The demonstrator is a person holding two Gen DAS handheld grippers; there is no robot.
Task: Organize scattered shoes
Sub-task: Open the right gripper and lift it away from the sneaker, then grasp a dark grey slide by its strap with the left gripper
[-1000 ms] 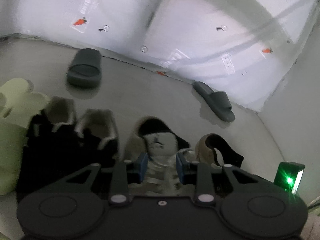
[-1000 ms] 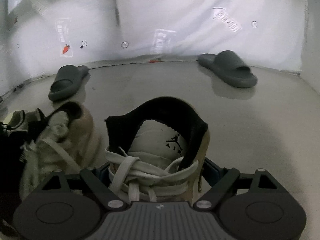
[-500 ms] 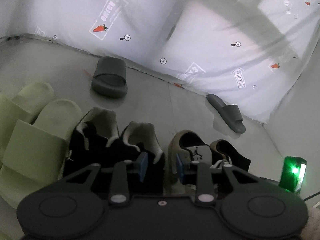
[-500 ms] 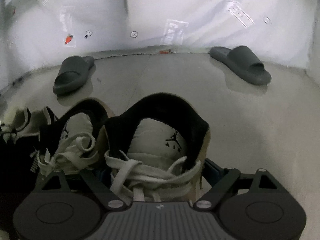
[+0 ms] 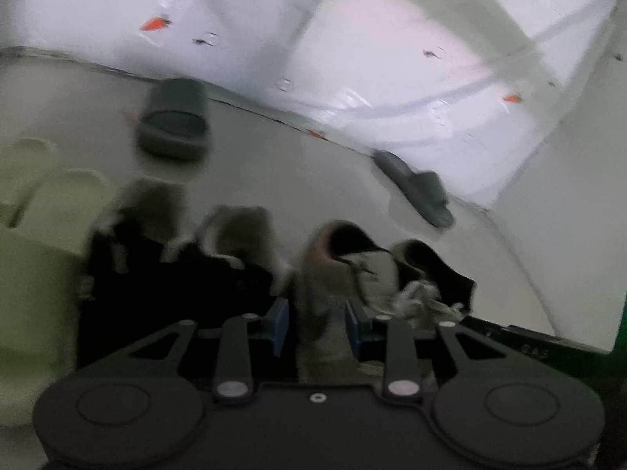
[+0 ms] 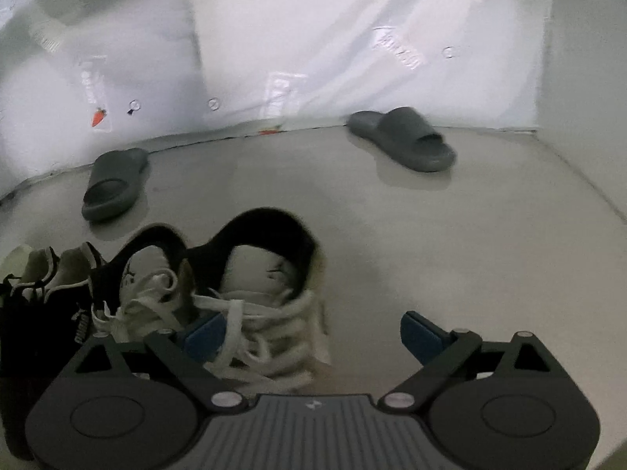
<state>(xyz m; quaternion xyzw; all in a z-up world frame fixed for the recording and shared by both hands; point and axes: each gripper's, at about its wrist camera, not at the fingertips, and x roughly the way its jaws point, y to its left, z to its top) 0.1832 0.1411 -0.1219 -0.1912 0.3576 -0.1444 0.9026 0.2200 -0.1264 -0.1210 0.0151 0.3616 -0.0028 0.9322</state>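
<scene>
Spreading wide, right tongs have freed the tan sneaker; left tongs remain narrowly parted, empty

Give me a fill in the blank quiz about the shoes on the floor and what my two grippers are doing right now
1. The right gripper has its jaws ____, with the tan high-top sneaker standing free on the floor.
2. The number of dark grey slides lying apart near the white sheet is ____.
3. The slides left of the black sneakers are pale ____.

Missing words: open; two; green
</scene>
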